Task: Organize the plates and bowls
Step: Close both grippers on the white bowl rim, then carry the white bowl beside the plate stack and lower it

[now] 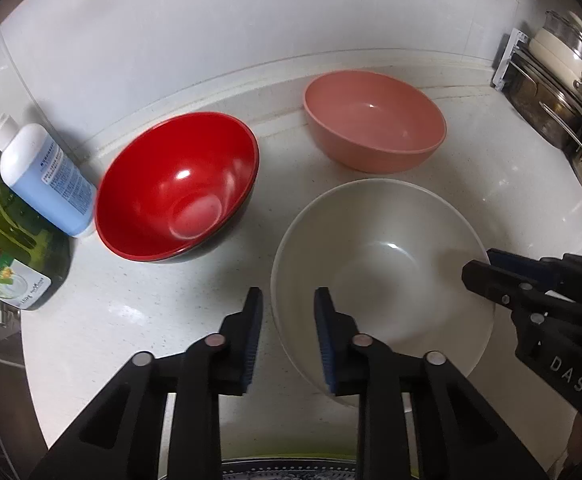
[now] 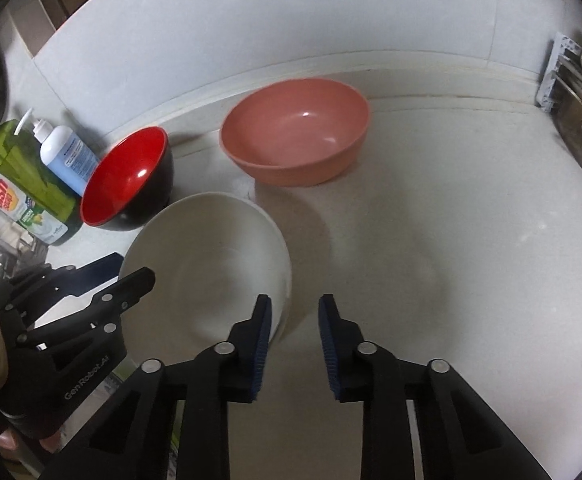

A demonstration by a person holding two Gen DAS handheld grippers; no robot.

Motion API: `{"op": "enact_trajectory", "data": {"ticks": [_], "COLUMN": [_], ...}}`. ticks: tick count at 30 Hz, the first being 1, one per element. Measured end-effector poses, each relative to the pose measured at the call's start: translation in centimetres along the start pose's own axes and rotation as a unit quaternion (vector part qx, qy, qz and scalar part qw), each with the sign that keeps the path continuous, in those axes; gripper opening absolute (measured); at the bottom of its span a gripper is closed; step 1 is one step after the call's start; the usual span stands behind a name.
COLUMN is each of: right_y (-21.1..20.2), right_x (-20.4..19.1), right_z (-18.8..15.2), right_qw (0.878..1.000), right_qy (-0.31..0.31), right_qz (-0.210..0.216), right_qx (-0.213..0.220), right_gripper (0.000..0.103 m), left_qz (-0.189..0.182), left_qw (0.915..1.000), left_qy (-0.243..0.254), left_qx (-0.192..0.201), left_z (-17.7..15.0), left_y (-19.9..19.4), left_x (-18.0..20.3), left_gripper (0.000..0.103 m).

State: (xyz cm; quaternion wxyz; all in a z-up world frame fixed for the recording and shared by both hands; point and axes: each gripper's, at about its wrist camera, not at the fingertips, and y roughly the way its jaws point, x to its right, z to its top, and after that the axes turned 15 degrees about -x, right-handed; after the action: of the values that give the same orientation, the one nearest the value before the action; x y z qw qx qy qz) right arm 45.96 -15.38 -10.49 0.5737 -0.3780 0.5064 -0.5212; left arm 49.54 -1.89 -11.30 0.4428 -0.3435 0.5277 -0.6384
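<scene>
Left hand-held gripper (image 1: 289,300) spread, straddling white bowl (image 1: 379,264) rim at 12 o'clock | right hand-held gripper (image 2: 295,308) spread, bowl at 10 o'clock | bowl on desk (image 2: 451,240) | left nearer

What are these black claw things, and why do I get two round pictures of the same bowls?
The claws are two-finger grippers, one held in each of a person's hands; there is no robot arm. Each carries a wide-angle camera looking along its fingers, hence two round pictures. The left gripper straddles the near rim of the white bowl, jaws open, one finger inside and one outside. The right gripper straddles the opposite rim, also open, so nothing is held yet. On the white counter also stand a red bowl, a pink bowl, a white pump bottle and a green dish soap bottle.
</scene>
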Motion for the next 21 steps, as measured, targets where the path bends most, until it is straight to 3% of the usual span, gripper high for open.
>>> {"op": "enact_trajectory", "data": {"ticks": [5,9,21], "right_y": [0.5,0.7,-1.7], "right_x": [-0.5,-0.9,0.6], "right_z": [0.2,0.3,-1.1], "right_qw": [1.000,1.000,1.000], "right_qy": [-0.004,-0.015,-0.003], "right_qz": [0.004,-0.014,-0.014], "right_qx": [-0.004,-0.001,0.007], "right_gripper": [0.012,0.012,0.011], "left_qz": [-0.006,-0.015,-0.042], "left_qw": [0.9999,0.9997,0.9989], "left_qy": [-0.011,-0.019,-0.020], "left_qx": [-0.009,-0.011,-0.002], "left_z": [0.2,0.2,-1.5], "left_y": [0.3,0.2,-2.5], "left_x": [-0.5,-0.6,1.6], "left_gripper": [0.010,0.010,0.010]}}
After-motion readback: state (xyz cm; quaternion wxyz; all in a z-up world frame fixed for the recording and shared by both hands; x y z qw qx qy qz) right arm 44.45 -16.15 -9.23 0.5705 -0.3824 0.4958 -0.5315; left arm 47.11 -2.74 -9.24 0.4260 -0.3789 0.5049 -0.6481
